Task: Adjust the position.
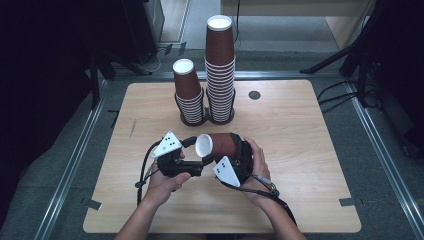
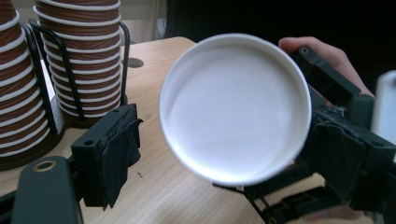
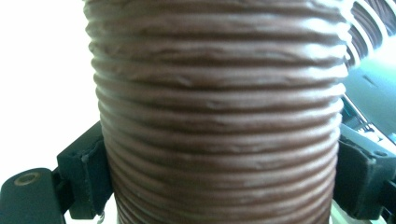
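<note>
In the high view, a brown ribbed cup (image 1: 220, 146) is held on its side above the counter (image 1: 300, 150), in front of the two stacks, pinched around its body by the right tongs (image 1: 235, 152), while the left tongs (image 1: 192, 152) are brought up to its white end. A slip could follow if the left tongs were closed only on the thin edge of that end, since a rolled paper edge is likely to buckle or skid out; a hard squeeze by the right tongs could dent the wall. The tall stack (image 1: 220, 70) and the short stack (image 1: 189, 92) stand in wire holders behind the cup, and either could be knocked if the cup were swung back carelessly. In the left gripper view, the round white end of the cup (image 2: 236, 107) is seen face on, smooth, circular and undented, between the jaws; the left pad (image 2: 116, 149) stands clear of it, so these tongs are spread and grip nothing, though a clean bite is judged uncertain at this width. The stacks (image 2: 84, 65) are seen left of the cup. In the right gripper view, the cup wall (image 3: 219, 112) is seen close, dark brown with raised horizontal ridges, slightly uneven, and it is pressed between both pads (image 3: 88, 177) without visible crushing.
</note>
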Action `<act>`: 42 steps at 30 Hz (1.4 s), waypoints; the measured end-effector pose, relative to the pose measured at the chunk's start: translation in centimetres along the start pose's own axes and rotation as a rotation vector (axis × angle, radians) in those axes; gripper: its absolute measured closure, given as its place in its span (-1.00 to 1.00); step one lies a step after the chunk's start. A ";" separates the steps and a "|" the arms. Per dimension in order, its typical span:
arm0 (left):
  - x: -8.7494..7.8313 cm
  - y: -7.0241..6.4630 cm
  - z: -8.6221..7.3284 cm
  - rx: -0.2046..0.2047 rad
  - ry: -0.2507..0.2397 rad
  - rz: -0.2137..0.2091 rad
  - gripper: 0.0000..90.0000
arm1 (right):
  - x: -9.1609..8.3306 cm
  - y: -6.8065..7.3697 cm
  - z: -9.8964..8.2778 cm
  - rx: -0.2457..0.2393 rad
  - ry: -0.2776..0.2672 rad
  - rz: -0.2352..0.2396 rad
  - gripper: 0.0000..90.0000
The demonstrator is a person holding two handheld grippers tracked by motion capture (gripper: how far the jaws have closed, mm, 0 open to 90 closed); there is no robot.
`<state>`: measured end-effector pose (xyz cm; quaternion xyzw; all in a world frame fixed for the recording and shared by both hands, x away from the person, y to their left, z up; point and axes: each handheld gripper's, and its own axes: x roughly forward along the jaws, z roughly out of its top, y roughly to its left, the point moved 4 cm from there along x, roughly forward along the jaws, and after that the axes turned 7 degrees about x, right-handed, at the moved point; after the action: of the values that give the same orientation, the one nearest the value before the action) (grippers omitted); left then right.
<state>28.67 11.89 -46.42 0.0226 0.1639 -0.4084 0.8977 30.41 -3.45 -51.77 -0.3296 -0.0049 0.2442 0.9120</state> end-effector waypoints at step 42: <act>-0.8 2.4 -0.1 -0.065 -0.047 -0.016 -0.47 | -1.2 0.3 0.5 0.158 -0.024 0.064 -1.00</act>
<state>29.90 14.07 -46.43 -0.0175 0.1562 -0.4106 0.8982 29.13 -3.49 -51.34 -0.2537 0.0142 0.2767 0.9267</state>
